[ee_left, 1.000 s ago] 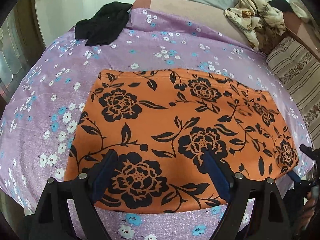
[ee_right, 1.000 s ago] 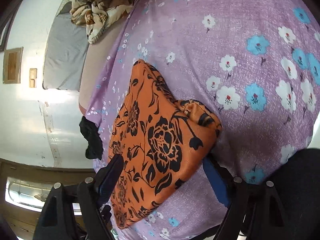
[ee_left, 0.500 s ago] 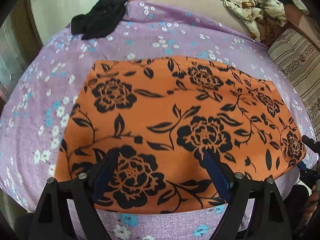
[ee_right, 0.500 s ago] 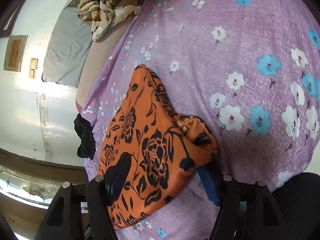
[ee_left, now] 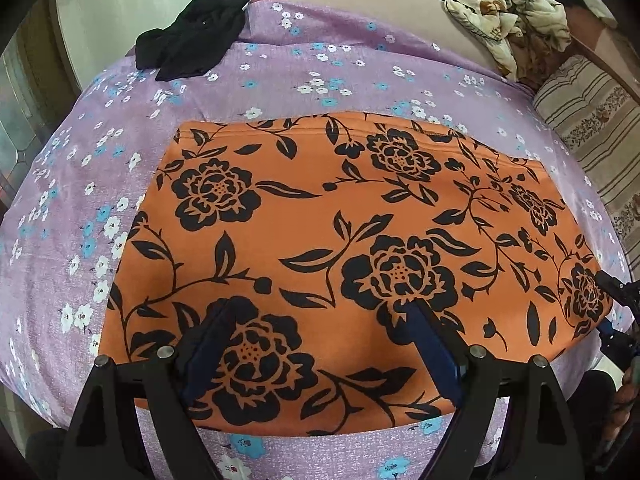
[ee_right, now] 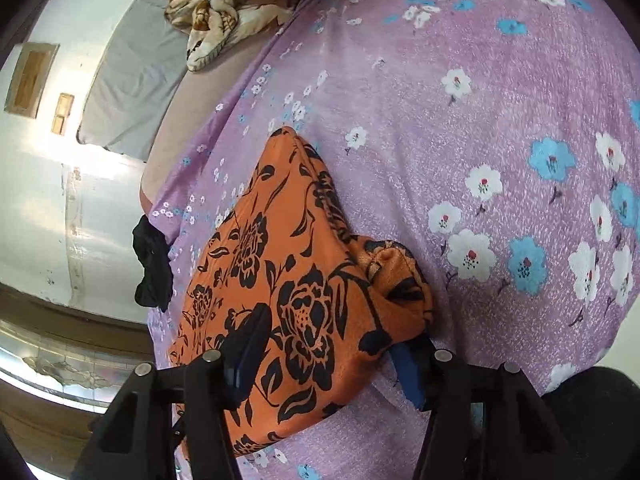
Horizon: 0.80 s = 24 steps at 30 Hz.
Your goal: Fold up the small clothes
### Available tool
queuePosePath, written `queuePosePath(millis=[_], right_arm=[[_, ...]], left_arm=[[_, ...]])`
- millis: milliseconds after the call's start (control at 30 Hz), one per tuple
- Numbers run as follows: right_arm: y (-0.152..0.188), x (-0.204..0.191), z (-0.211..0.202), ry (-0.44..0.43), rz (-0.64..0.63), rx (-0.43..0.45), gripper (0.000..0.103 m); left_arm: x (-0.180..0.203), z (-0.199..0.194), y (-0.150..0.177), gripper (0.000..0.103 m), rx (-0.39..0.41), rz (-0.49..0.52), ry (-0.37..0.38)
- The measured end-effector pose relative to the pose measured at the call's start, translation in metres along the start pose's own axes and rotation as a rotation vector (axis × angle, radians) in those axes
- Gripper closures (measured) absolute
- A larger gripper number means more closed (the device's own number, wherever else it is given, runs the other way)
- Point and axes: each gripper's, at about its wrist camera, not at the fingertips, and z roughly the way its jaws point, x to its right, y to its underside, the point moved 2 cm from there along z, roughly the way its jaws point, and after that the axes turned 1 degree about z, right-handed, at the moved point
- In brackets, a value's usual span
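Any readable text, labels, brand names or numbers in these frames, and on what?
None: no words, labels or numbers show in either view.
The orange cloth, the purple sheet and the striped pillow carry only patterns.
The two wall plates look blank.

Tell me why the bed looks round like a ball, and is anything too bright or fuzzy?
Left wrist view: the fisheye lens bulges the purple sheet and orange cloth into a dome; dark corners ring the picture; all looks sharp. Right wrist view: same bulge, tilted; the wall on the left glares white with daylight, and the sheet's flowers look a little grainy.
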Motion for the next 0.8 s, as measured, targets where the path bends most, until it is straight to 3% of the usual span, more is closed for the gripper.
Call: queuePosePath(millis=[133,200,400,533,567,633,733,800], right_arm=[[-0.001,0.005,0.003,0.037,0.001,-0.005,0.066],[-0.001,0.007,0.003,0.039,-0.004,-0.006,0.069],[-0.003,0.005,-0.002,0.027,0.015,-0.007,0.066],[-0.005,0.013,0.005,0.005,0.031,-0.018,0.057],[-0.006,0.014,0.005,0.004,0.026,-0.018,0.060],[-0.006,0.011,0.001,0.018,0.002,-0.013,0.088],[-0.003,-0.017,-0.025,0.058,-0.141,0.064,0.091],[-0.003,-0.024,-0.028,0.079,-0.182,0.067,0.091]], left_arm=[[0.001,0.000,-0.002,0.015,0.004,0.000,0.001],[0.002,0.001,-0.002,0.015,0.000,0.002,0.006],[0.002,-0.002,-0.004,0.015,0.011,-0.001,0.008],[0.010,-0.004,-0.005,0.015,0.036,0.023,0.009],[0.013,0.003,-0.003,0.015,0.021,0.039,0.004],[0.020,0.027,0.004,0.014,-0.055,0.080,-0.045],[0.024,0.028,0.007,0.012,-0.016,0.115,-0.082],[0.024,0.028,0.006,0.012,-0.026,0.107,-0.078]])
